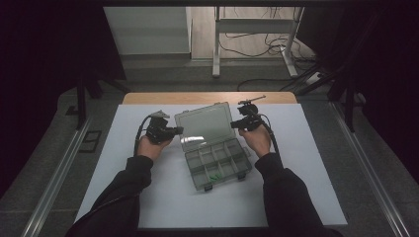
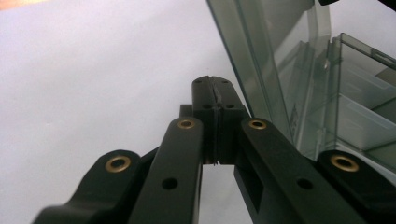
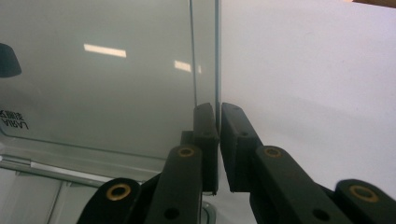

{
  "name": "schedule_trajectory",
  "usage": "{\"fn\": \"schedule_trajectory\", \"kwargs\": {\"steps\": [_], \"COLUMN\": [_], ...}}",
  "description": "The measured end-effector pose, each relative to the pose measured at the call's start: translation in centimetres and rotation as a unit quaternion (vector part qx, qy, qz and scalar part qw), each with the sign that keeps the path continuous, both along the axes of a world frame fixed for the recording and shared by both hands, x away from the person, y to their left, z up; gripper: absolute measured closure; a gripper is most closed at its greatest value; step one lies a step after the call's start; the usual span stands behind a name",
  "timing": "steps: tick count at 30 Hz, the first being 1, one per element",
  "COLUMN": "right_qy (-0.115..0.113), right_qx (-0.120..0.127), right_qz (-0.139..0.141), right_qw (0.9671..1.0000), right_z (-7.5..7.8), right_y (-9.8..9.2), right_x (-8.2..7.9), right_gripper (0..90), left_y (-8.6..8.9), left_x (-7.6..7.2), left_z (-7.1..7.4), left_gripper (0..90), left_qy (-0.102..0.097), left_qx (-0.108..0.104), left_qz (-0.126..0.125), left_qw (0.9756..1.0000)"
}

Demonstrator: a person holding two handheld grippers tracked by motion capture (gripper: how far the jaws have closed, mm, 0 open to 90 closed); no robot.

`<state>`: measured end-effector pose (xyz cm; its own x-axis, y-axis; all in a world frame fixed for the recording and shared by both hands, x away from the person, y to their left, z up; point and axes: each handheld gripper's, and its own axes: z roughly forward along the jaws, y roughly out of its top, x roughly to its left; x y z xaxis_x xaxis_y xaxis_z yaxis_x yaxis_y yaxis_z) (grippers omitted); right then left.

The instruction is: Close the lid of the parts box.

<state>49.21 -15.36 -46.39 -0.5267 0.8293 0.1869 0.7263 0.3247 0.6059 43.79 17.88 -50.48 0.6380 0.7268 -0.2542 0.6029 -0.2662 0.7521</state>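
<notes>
We note a clear plastic compartment box [image 1: 217,163], lid [image 3: 116,79] upright: right tongs [image 3: 217,109] pinch its edge; left tongs [image 2: 215,83] closed, empty, beside it.

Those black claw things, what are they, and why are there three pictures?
They are hand-held grabbers. A person holds one in each hand: the left gripper and the right gripper. The high view looks down from above at the white table. The other two pictures come from small cameras riding on each grabber, looking along its two black jaws.

On the table lies a clear plastic organiser box with small compartments, one holding something green. Its see-through lid stands open. The right gripper pinches the lid's edge. The left gripper is shut on nothing, right beside the lid.
</notes>
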Motion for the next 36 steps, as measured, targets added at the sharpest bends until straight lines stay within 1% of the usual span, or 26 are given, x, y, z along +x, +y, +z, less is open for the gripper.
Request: {"fn": "schedule_trajectory", "kwargs": {"steps": [3, 5, 8, 10, 12, 16, 18, 20, 23, 25, 27, 29, 36], "right_qy": [0.000, -0.002, -0.002, -0.001, -0.004, -0.009, -0.010, -0.017, -0.030, -0.034, -0.038, -0.038, -0.033], "right_qx": [0.001, 0.001, 0.001, 0.003, 0.001, 0.003, 0.012, 0.006, 0.001, -0.005, -0.012, -0.012, 0.006], "right_qz": [0.004, 0.008, 0.011, 0.014, 0.018, 0.030, 0.044, 0.063, 0.078, 0.085, 0.090, 0.093, 0.092], "right_qw": [1.0000, 1.0000, 0.9999, 0.9999, 0.9998, 0.9995, 0.9989, 0.9979, 0.9965, 0.9958, 0.9952, 0.9949, 0.9952], "right_z": [0.2, 0.4, 0.6, 0.8, 1.0, 1.4, 1.6, 1.9, 2.2, 2.4, 2.5, 2.5, 2.9], "right_y": [-0.1, -0.2, -0.2, -0.3, -0.4, -0.8, -1.0, -1.1, -1.0, -1.0, -1.0, -1.2, -1.7], "right_x": [-0.2, -0.5, -0.7, -0.9, -1.2, -1.7, -1.9, -2.3, -3.0, -3.4, -3.7, -4.1, -5.0], "right_gripper": [83.4, 81.9, 79.2, 77.6, 77.6, 78.8, 80.0, 81.6, 86.6, 89.4, 89.4, 89.4, 89.4], "left_y": [0.0, -0.1, -0.1, -0.1, -0.1, -0.1, -0.1, -0.2, -0.2, -0.3, -0.3, -0.3, -0.4], "left_x": [-0.1, -0.2, -0.4, -0.5, -0.6, -0.7, -0.8, -1.0, -1.2, -1.3, -1.5, -1.7, -2.5], "left_z": [0.5, 0.7, 1.1, 1.3, 1.4, 1.6, 1.8, 1.9, 2.1, 2.3, 2.4, 2.6, 3.0], "left_gripper": [89.6, 89.6, 89.6, 89.5, 89.5, 88.7, 88.5, 88.4, 88.3, 88.3, 88.3, 88.2, 87.8], "left_qy": [-0.001, 0.001, -0.002, -0.001, -0.001, 0.000, 0.001, 0.005, 0.007, 0.008, 0.008, 0.008, 0.006], "left_qx": [0.005, 0.002, 0.011, 0.010, 0.010, 0.005, 0.004, 0.004, 0.005, 0.003, 0.005, 0.004, 0.008], "left_qz": [-0.004, -0.003, -0.007, -0.010, -0.010, -0.015, -0.018, -0.018, -0.022, -0.024, -0.027, -0.028, -0.034], "left_qw": [1.0000, 1.0000, 0.9999, 0.9999, 0.9999, 0.9999, 0.9998, 0.9998, 0.9997, 0.9997, 0.9996, 0.9996, 0.9994]}}
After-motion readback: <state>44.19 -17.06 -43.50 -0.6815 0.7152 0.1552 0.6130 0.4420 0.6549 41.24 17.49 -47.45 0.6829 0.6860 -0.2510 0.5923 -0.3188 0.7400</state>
